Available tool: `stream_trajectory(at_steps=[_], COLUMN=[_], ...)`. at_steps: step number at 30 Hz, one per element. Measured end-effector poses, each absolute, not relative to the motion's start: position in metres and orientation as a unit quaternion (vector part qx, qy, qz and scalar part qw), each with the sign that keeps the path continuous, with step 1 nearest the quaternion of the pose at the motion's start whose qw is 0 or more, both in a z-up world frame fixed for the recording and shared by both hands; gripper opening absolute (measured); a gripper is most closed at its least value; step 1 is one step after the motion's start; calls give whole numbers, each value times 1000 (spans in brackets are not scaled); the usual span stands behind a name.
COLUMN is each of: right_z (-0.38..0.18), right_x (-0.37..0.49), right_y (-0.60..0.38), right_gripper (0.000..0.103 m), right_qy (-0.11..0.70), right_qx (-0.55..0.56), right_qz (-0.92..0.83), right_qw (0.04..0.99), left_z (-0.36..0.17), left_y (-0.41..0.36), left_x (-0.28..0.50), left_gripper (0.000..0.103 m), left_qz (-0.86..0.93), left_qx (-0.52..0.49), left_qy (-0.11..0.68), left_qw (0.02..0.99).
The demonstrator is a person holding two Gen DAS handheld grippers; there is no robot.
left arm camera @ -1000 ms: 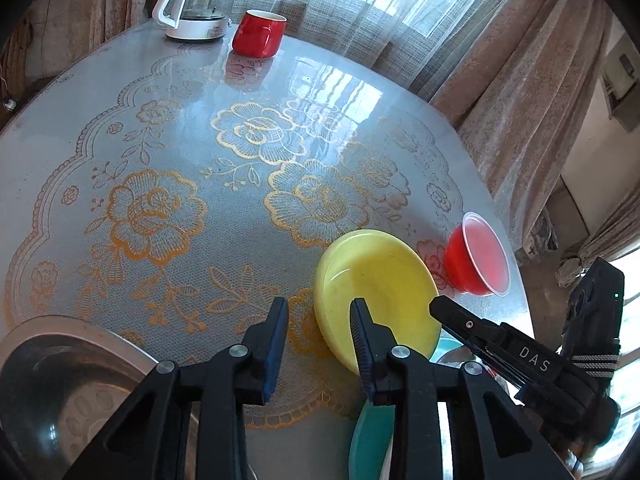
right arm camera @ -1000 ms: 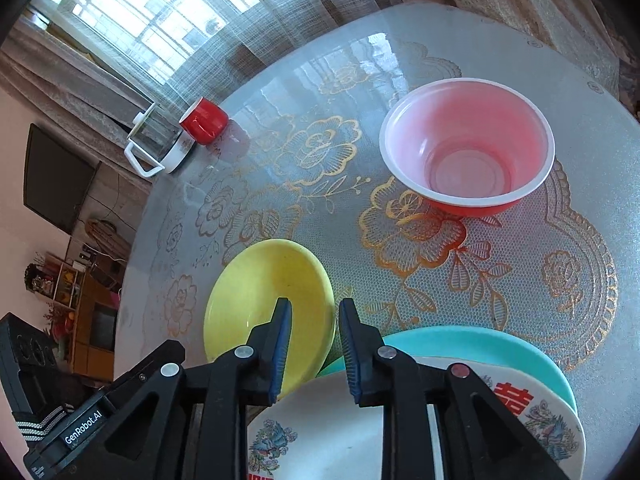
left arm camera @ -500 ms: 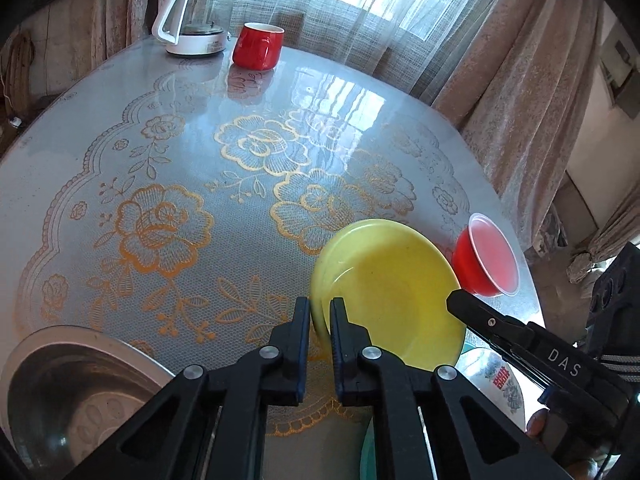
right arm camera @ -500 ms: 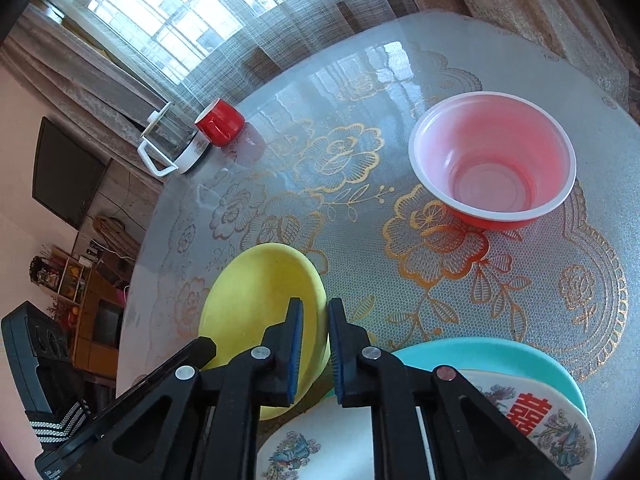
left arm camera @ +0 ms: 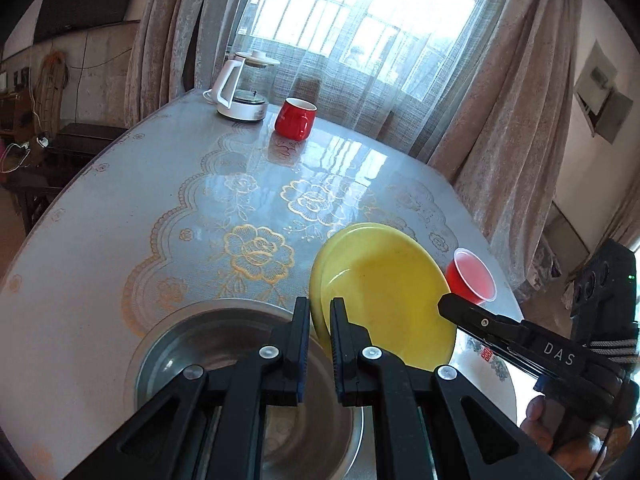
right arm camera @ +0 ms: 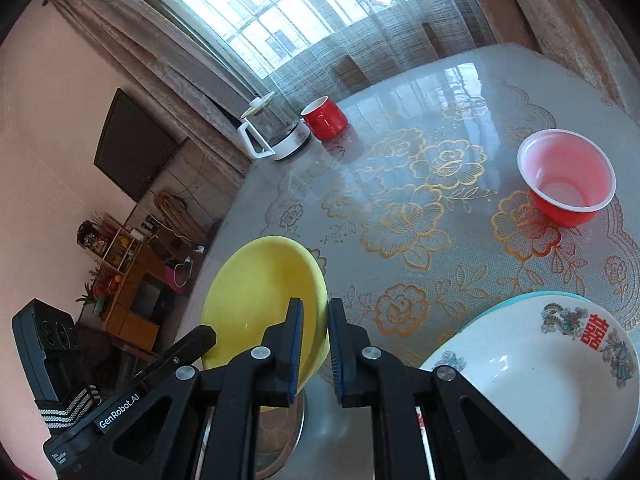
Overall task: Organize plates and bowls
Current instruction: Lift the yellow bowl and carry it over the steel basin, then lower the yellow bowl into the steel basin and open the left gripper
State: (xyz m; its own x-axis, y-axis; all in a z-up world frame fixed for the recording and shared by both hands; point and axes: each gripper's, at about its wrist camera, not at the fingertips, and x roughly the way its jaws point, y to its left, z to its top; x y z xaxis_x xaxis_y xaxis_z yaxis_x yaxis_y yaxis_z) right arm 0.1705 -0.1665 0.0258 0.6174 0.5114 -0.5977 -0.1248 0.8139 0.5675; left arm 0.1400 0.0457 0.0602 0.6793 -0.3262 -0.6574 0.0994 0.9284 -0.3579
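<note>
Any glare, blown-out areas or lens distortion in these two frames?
Left wrist view: window overexposed, its glare streaks the glossy table; fisheye bends the curtains and darkens the corners. Right wrist view: window also washed out, a bright reflection on the table, horizon tilted, edges curved.

Left gripper [left arm camera: 319,312]: black angular fingers, blue pads, silver screws. Right gripper [right arm camera: 312,316]: same build, white "DAS" lettering, striped strap on body.
</note>
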Motion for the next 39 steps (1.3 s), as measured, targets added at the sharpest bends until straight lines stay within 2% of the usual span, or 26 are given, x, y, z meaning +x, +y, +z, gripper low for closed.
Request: stream_trajectory(at_steps=[11, 24, 39], right_z=[7, -9, -23], right_x=[162, 157, 154], right_y=[-108, -78, -73], right_gripper=[12, 12, 12], right_qy=[427, 454, 475], right_qx=[205, 177, 133], right_qz=[236, 255, 233], right_qw=[848, 835, 838], left_z=[40, 12, -4], left_y=[95, 123, 116], left_x=[101, 89, 95], left_gripper=[10, 10, 10], left_qz=[-78, -60, -67], left_qx=[-150, -181, -163], left_qy=[385, 409, 438], left_qw=[907, 892, 882])
